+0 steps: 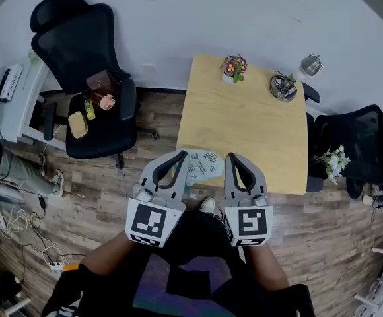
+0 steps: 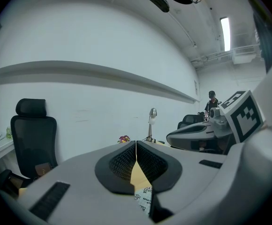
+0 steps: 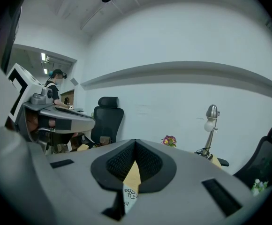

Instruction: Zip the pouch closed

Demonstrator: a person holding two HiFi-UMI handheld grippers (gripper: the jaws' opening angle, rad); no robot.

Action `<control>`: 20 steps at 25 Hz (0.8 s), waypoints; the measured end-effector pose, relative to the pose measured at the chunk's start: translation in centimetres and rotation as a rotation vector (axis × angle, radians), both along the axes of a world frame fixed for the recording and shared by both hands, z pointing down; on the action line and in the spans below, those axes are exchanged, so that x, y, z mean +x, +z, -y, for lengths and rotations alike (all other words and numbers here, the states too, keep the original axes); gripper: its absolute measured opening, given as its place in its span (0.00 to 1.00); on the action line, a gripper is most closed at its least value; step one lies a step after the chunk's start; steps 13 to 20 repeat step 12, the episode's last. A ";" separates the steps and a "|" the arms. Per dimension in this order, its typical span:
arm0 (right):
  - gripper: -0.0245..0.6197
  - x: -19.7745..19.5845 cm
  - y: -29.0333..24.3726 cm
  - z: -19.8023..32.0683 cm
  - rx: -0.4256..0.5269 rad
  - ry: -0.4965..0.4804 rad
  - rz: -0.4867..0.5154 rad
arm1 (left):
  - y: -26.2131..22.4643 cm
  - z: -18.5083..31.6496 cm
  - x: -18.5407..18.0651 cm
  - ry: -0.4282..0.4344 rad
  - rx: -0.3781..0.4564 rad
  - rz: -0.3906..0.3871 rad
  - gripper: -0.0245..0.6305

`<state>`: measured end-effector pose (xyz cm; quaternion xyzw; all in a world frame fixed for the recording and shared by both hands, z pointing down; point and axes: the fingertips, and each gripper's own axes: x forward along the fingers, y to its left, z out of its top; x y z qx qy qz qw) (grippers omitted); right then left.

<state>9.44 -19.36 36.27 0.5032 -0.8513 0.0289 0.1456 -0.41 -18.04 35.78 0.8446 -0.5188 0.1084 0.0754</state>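
Observation:
A small white pouch (image 1: 203, 166) with cartoon prints lies at the near left edge of the wooden table (image 1: 251, 124). My left gripper (image 1: 179, 154) is shut and empty, hovering just left of the pouch. Just right of the pouch, my right gripper (image 1: 231, 156) is also shut with nothing in it. In the left gripper view, the left gripper (image 2: 136, 142) has its jaws meeting at the tips, and a bit of the pouch (image 2: 144, 197) shows below them. The right gripper (image 3: 135, 140) looks the same in its own view, with the pouch (image 3: 130, 191) under its jaws.
A flower pot (image 1: 233, 67), a desk lamp (image 1: 310, 63) and a dark cabled object (image 1: 282, 86) stand at the table's far end. A black office chair (image 1: 86, 78) with items on its seat stands left, another chair (image 1: 350, 144) right. A person's shoe (image 1: 207, 205) is below.

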 end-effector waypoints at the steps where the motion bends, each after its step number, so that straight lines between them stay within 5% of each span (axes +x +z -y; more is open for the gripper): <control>1: 0.06 0.0 0.0 0.0 -0.001 0.000 0.000 | 0.0 0.0 -0.1 -0.001 -0.001 0.000 0.05; 20: 0.06 -0.4 0.0 0.0 -0.002 -0.001 -0.010 | -0.3 0.0 -0.6 -0.008 0.016 -0.004 0.05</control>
